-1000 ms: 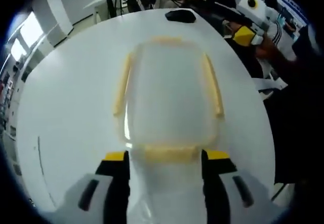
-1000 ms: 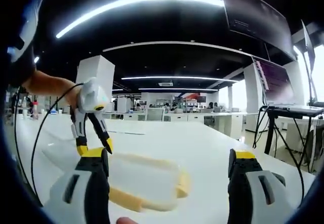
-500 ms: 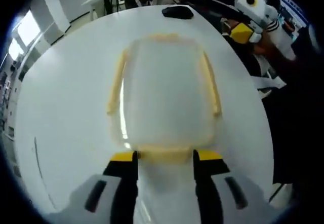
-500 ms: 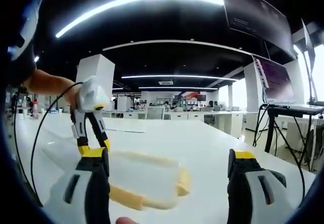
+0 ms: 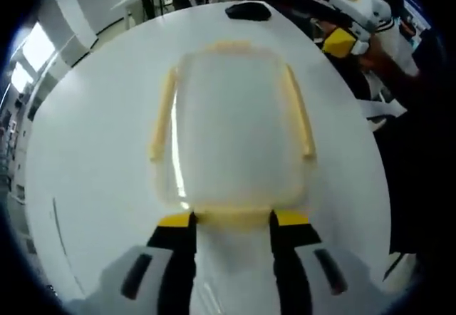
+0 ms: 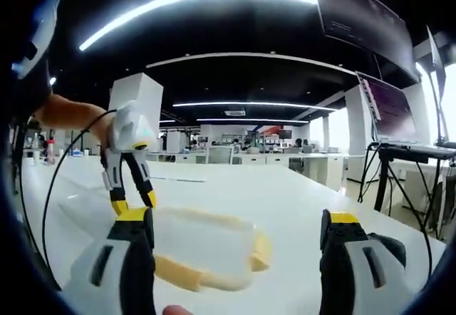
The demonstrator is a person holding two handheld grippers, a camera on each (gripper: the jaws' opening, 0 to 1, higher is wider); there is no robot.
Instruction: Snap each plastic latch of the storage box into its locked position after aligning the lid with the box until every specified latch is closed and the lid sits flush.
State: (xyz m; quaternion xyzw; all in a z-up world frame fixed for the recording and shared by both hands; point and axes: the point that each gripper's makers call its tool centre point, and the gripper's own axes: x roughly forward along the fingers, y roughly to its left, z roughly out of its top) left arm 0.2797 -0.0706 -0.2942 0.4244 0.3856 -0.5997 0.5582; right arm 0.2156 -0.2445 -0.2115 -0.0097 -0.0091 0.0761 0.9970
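In the left gripper view, the clear box [image 5: 235, 126] with its lid on sits in the middle of the round white bench [image 5: 85, 151]. Yellow latches run along its sides. The left gripper [image 5: 232, 222] has its jaws partly open, one tip on each side of the near latch [image 5: 231, 217], just beside it. A black thing [image 5: 248, 10] lies at the far edge. In the right gripper view, the right gripper [image 6: 235, 226] has its jaws wide open and holds nothing. The box [image 6: 203, 247] lies on the bench between them, and the left gripper [image 6: 132, 199] points down at its far side.
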